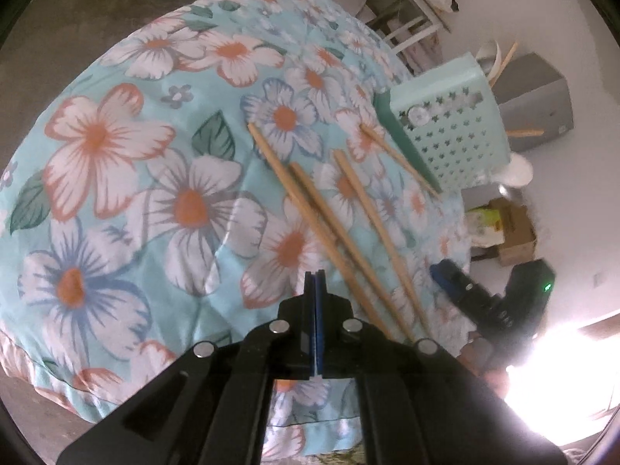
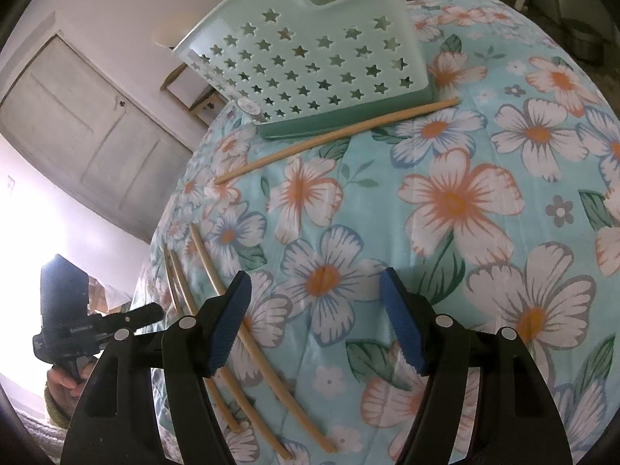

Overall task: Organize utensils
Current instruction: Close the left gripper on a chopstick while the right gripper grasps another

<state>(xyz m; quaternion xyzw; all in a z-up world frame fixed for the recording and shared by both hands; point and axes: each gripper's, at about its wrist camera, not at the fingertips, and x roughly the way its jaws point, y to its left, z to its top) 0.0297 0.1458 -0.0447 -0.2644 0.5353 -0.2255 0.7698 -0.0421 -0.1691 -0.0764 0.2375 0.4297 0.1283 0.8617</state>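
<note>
Your left gripper (image 1: 316,275) is fully closed, its two blue pads pressed flat together with nothing between them. It hangs over the flowered cloth (image 1: 116,162) that covers the counter, just to the left of the chopsticks. Your right gripper (image 2: 314,325) stands wide open and holds nothing; only the cloth shows between its two blue pads (image 2: 403,325).

In the left wrist view, three wooden chopsticks (image 1: 329,228) lie close together on the cloth, running from the near right side toward the far left. The two on the left lie almost touching each other; the third lies a little apart on their right. A fourth chopstick (image 1: 399,159) lies farther away, alone, just beside the base of the pale green basket (image 1: 449,131), and I cannot tell if it touches the base.

The basket has star-shaped holes in its wall and stands on its darker green tray at the far right part of the counter. Some wooden sticks (image 1: 503,62) rise from behind its rim.

In the right wrist view, the left pad of your right gripper is above one of the three near chopsticks (image 2: 217,286), and your left gripper appears low at the left edge, with a hand (image 2: 64,383) under it.
</note>
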